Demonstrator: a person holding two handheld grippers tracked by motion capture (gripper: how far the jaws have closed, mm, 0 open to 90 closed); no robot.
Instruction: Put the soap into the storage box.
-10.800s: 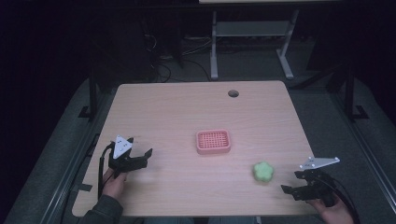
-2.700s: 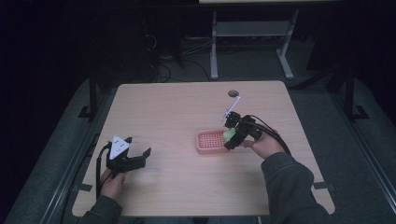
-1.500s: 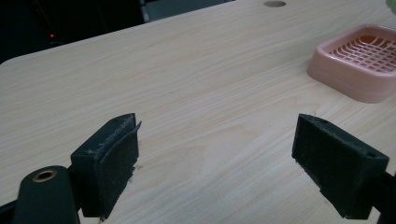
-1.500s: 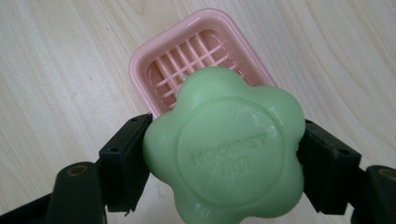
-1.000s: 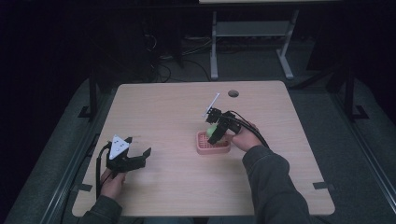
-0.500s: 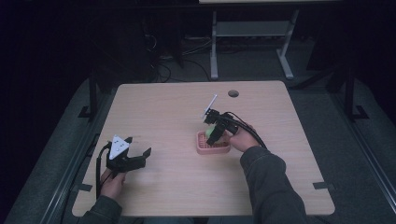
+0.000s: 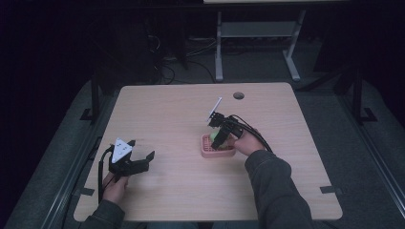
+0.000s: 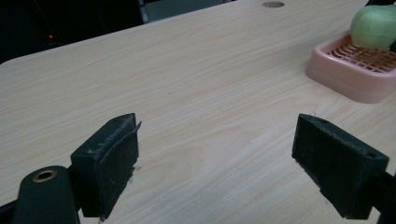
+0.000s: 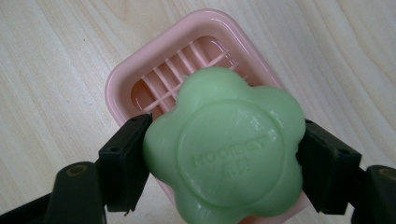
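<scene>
While the right gripper [image 9: 224, 158] pinches the green soap [image 9: 224, 149] just above the pink soap dish [image 9: 140, 79] at mid-table, the left gripper [image 8: 229, 172] rests near-left, jaws spread, holding nothing.

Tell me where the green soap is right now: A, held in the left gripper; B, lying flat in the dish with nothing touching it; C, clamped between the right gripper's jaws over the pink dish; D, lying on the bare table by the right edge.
C: the right gripper view shows the soap pinched between the right gripper jaws above the dish.
</scene>
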